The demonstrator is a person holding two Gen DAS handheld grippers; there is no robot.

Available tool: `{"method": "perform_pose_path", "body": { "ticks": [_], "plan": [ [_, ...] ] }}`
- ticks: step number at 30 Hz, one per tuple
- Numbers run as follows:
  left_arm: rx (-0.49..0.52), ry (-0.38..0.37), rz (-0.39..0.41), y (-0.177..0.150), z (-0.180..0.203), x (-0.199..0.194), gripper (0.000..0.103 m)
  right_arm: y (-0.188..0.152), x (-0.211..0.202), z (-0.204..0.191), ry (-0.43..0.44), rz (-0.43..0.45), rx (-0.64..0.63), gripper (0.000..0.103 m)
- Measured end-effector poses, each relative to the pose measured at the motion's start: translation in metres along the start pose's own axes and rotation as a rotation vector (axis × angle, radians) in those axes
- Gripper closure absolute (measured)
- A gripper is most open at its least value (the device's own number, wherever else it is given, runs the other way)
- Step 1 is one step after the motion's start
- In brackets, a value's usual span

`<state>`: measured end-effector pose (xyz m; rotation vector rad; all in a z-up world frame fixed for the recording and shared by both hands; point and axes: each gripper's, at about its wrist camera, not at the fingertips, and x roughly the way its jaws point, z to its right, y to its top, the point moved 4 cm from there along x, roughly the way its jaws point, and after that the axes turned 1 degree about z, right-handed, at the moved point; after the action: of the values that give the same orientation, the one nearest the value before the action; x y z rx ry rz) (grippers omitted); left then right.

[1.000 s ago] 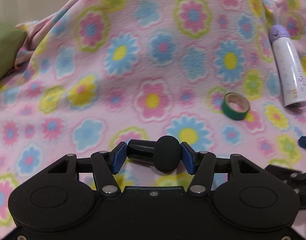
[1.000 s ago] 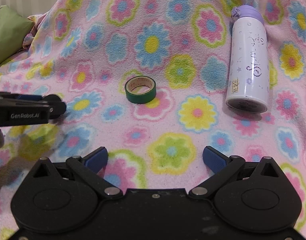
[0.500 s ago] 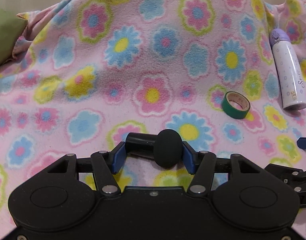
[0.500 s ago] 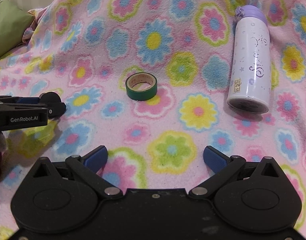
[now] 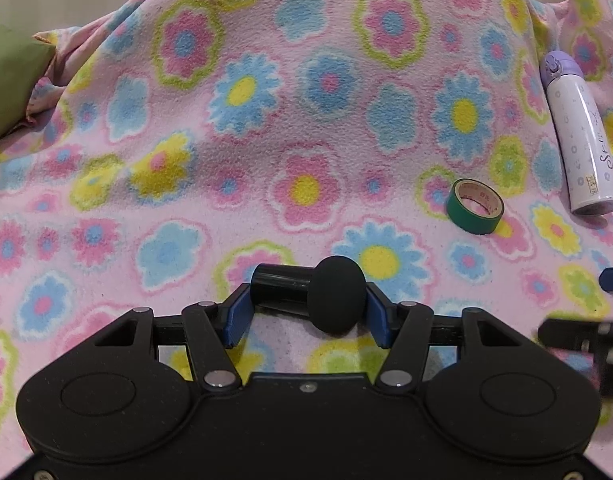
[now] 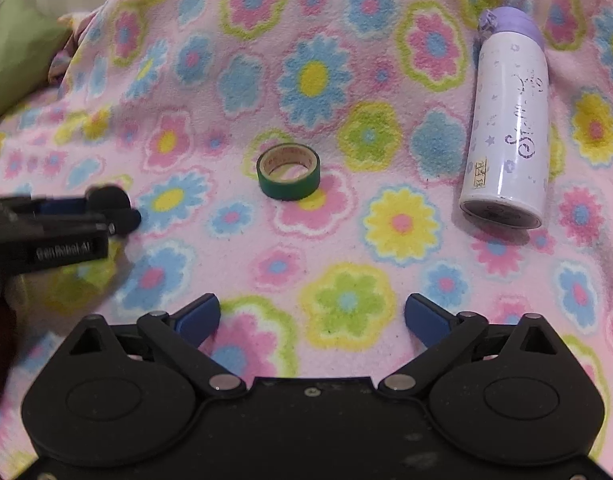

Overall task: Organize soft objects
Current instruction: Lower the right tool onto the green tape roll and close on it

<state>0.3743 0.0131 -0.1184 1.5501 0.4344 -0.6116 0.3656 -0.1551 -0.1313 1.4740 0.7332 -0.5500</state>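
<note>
A black microphone [image 5: 338, 300] with a round foam head and a short glossy barrel sits crosswise in my left gripper [image 5: 306, 306], which is shut on it just above the pink flowered fleece blanket [image 5: 306, 120]. In the right wrist view the left gripper [image 6: 106, 212] shows at the left edge with the microphone [image 6: 114, 200] at its tip. My right gripper [image 6: 310, 314] hovers over the blanket. Its jaws stand wide and are closing a little, with nothing between its blue pads [image 6: 196, 316].
A roll of green tape [image 6: 288, 172] lies on the blanket ahead of the right gripper. A white bottle with a purple cap [image 6: 510, 132] lies on its side to the right. A green cushion [image 6: 14, 52] sits at the far left edge.
The right gripper's pads have drawn slightly inward. The left gripper keeps its hold on the microphone, and both views have barely shifted.
</note>
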Motion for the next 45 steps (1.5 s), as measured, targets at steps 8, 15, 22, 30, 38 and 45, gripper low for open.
{"method": "perform_pose_path", "body": {
  "ticks": [8, 15, 22, 30, 38, 45],
  "plan": [
    [-0.008, -0.001, 0.0, 0.0, 0.0, 0.0, 0.047, 0.045, 0.015, -0.01, -0.012, 0.059, 0.064, 0.015],
    [-0.018, -0.001, 0.001, 0.001, -0.001, 0.0, 0.047, 0.074, 0.044, -0.028, -0.032, 0.058, 0.03, 0.021],
    [-0.02, 0.001, 0.003, 0.001, -0.001, 0.0, 0.047, 0.084, 0.065, -0.03, -0.049, 0.025, 0.053, 0.026],
    [-0.02, 0.002, 0.004, 0.001, -0.001, 0.0, 0.047, 0.08, 0.077, -0.032, -0.066, 0.001, 0.059, 0.049],
    [-0.02, 0.004, 0.004, 0.001, -0.001, 0.001, 0.047, 0.069, 0.051, -0.011, -0.02, 0.025, 0.142, 0.056],
    [-0.02, 0.005, 0.005, 0.001, -0.001, 0.0, 0.047, 0.045, 0.002, -0.006, -0.017, 0.038, 0.184, 0.056]
  ]
}}
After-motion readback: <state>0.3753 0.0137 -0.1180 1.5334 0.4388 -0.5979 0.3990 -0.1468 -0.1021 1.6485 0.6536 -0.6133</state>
